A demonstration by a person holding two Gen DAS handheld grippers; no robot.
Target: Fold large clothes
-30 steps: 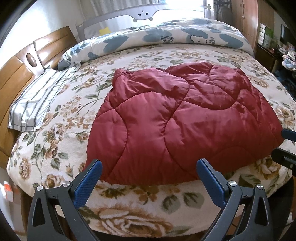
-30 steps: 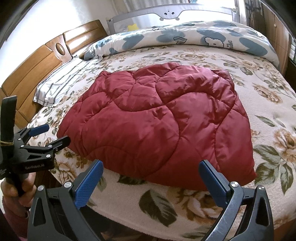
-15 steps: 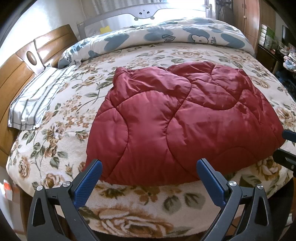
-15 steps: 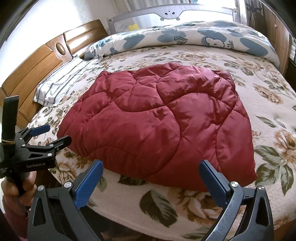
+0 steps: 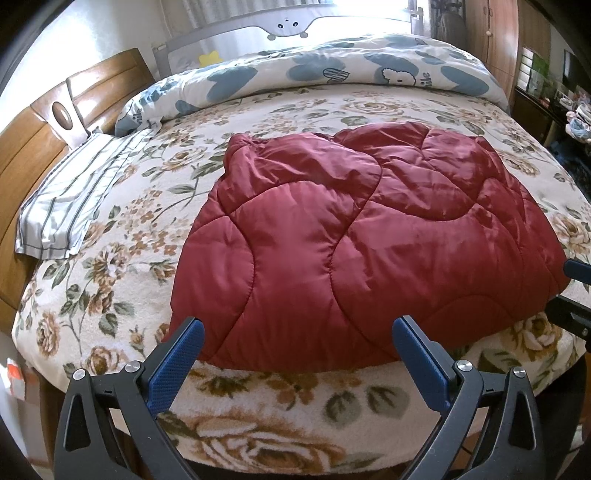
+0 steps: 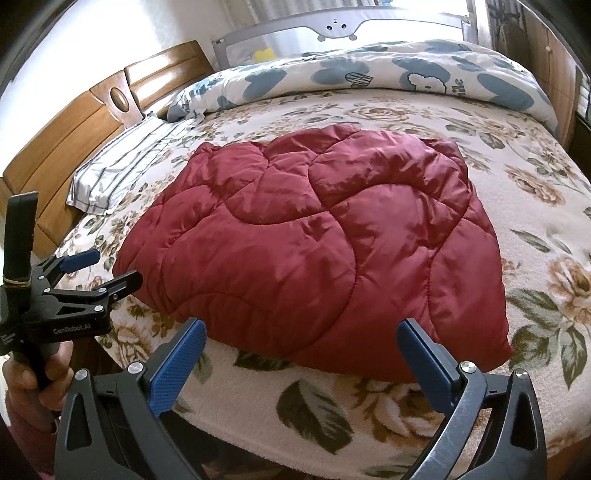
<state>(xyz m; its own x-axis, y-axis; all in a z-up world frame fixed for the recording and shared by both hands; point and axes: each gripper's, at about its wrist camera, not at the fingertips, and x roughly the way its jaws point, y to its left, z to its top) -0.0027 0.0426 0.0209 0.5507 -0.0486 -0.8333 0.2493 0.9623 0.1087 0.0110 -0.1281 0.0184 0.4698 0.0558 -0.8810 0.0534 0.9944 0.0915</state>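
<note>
A dark red quilted puffer garment (image 5: 354, 243) lies folded into a compact pad on the floral bed cover (image 5: 122, 266); it also shows in the right wrist view (image 6: 314, 251). My left gripper (image 5: 298, 339) is open and empty, held just short of the garment's near edge at the bed's front. My right gripper (image 6: 301, 341) is open and empty, also just before the near edge, to the right of the left one. The left gripper shows from the side in the right wrist view (image 6: 110, 269), held in a hand beside the garment's left corner.
A striped pillow (image 5: 74, 199) lies at the left by the wooden headboard (image 5: 33, 147). A blue-patterned duvet (image 5: 332, 77) is rolled along the far side under a grey bed rail (image 5: 291, 27). Wooden cabinets (image 5: 495, 33) and cluttered shelves stand at the right.
Both grippers have drifted slightly; the view of the garment is nearly unchanged. Both stay open and empty.
</note>
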